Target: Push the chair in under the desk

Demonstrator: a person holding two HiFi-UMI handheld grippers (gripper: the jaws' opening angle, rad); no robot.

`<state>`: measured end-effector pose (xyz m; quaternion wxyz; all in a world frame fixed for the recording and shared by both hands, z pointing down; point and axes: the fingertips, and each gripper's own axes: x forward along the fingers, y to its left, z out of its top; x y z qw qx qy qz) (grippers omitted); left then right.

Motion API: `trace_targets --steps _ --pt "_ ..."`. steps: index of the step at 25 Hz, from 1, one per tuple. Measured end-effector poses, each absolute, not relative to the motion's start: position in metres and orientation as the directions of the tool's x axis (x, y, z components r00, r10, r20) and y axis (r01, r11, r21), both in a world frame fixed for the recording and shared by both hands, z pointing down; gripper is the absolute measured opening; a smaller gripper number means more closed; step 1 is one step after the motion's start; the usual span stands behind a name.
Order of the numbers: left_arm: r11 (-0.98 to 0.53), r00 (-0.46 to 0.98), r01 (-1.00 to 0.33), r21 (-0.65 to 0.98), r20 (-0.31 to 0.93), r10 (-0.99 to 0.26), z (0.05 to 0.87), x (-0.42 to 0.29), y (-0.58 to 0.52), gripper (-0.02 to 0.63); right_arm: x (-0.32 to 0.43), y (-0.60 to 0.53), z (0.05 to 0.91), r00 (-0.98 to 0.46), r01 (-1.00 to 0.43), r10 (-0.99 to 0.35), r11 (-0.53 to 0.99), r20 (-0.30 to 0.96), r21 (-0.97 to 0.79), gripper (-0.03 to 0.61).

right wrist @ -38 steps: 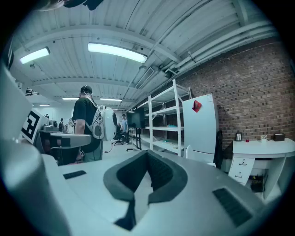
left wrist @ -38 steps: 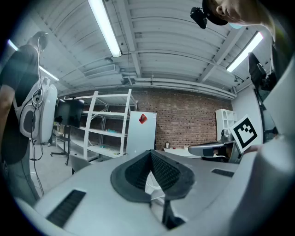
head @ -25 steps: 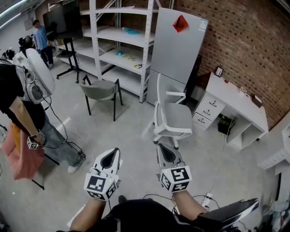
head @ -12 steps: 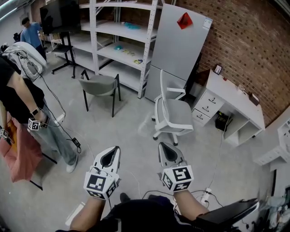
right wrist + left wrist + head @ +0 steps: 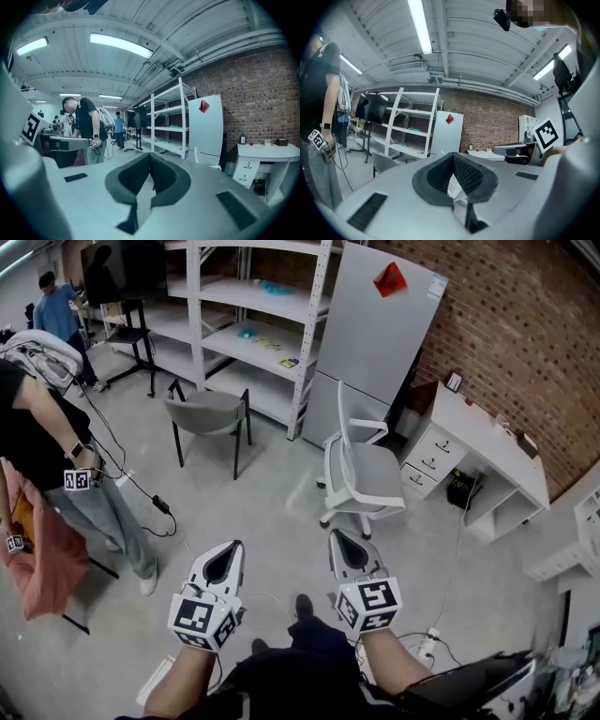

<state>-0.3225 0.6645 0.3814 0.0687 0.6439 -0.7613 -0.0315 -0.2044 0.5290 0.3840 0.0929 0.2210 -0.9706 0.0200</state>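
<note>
A white swivel chair [image 5: 360,474] with a grey seat stands on the floor in the head view, out from the white desk [image 5: 487,442] along the brick wall at the right. Both grippers hang side by side near me, well short of the chair. My left gripper [image 5: 226,557] is shut with nothing in it, and my right gripper [image 5: 340,544] is shut and empty too. In the right gripper view the chair's back [image 5: 205,157] shows just beyond the jaws, with the desk [image 5: 267,151] to its right.
A grey four-legged chair [image 5: 208,418] stands left of the swivel chair, before white shelving [image 5: 246,334] and a grey fridge [image 5: 373,343]. A person [image 5: 56,456] with cables stands at the left. A power strip and cord [image 5: 433,641] lie on the floor at the right.
My view has shifted forward a little toward the chair. The person at the left has moved further left. Both grippers stay shut and side by side.
</note>
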Motion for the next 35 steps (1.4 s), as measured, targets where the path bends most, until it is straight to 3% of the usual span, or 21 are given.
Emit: trace_targets --steps 19,35 --pt "0.259 -0.250 -0.961 0.099 0.092 -0.964 0.374 -0.412 0.519 0.008 -0.311 0.380 0.383 -0.929 -0.332 -0.325 0.943 0.179 -0.014 0.008" --pt "0.226 -0.212 -0.970 0.087 0.143 -0.967 0.387 -0.431 0.370 0.008 -0.323 0.252 0.397 -0.931 -0.323 -0.311 0.946 0.188 -0.036 0.008"
